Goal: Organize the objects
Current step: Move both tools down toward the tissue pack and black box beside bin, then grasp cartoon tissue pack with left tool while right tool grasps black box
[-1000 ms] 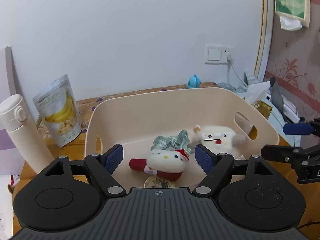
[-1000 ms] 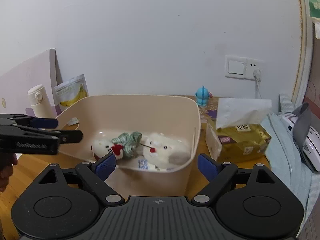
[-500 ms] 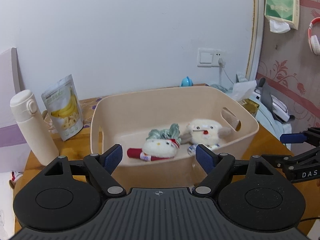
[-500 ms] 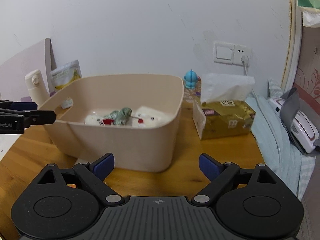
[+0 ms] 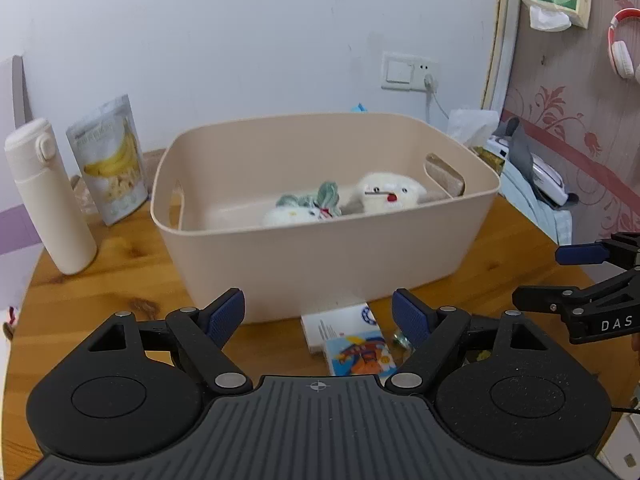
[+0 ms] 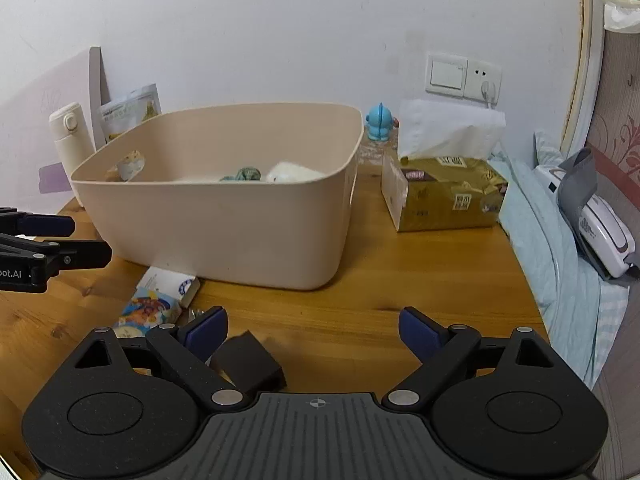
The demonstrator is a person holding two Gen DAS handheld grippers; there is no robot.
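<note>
Both claws hang wide apart and empty — your left claw (image 5: 318, 312) and right claw (image 6: 312, 326) have each drawn back from over the beige bin (image 5: 320, 256) to a spot low above the counter (image 6: 360, 320) in front of it. A second ago you were looking down into the bin; now its near wall fills the view, which suggests one drop-off is done and you're free for the next pick. Inside the bin lie the white plush toy (image 5: 390, 194), the smaller cat plush (image 5: 292, 214) and a green scrunchie (image 5: 326, 196), bunched together. Still out on the counter are the small white box (image 5: 344, 322) and the colourful card pack (image 5: 360, 354) touching it, just ahead of your left claw, and a dark block (image 6: 248, 362) right beside your right claw's left finger. The bin wall stands close behind the box, so come in low. Thermos (image 5: 44, 196), banana-chip pouch (image 5: 110, 160) and tissue box (image 6: 444, 194) flank the bin — well clear.
</note>
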